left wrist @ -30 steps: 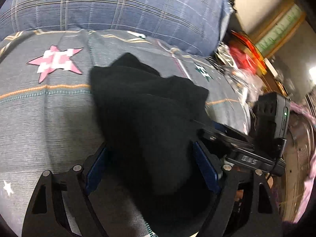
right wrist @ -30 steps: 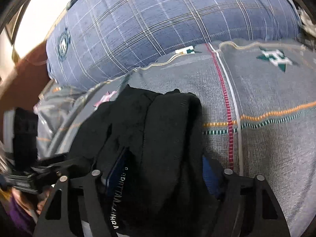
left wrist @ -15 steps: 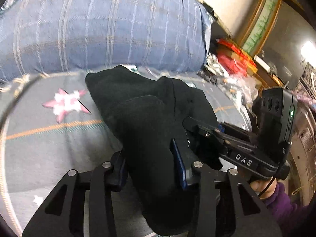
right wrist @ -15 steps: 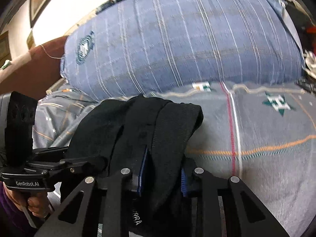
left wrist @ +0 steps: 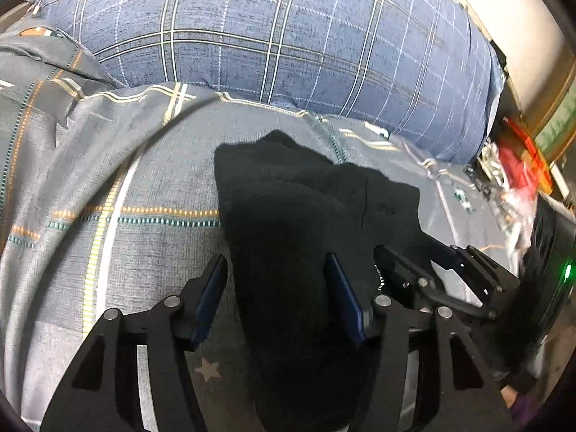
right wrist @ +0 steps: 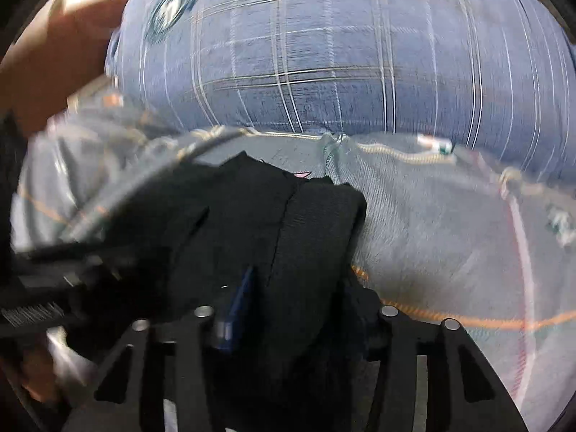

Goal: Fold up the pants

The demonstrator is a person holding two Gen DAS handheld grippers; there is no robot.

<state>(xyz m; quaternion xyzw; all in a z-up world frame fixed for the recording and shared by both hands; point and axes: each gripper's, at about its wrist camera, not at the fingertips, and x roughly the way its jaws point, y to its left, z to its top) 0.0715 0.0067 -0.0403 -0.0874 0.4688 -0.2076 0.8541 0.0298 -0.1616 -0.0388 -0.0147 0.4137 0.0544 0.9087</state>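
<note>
Two claws: both work one garment on a bed.
Bed: grey patterned bedsheet (left wrist: 144, 187) with orange dashed stripes, under a big blue plaid pillow (left wrist: 288, 43).
Pants: black soft knit pants (left wrist: 288, 223), bunched in a thick folded bundle on the sheet just before the pillow.
Handling: light, limp and thick, likely to sag and slip open; best taken through all layers near the folded edge.
Left claw (left wrist: 275, 273): jaws apart, straddling the bundle, not pinching.
Right claw (right wrist: 295, 288): blurred; seems clamped on the pants.
</note>
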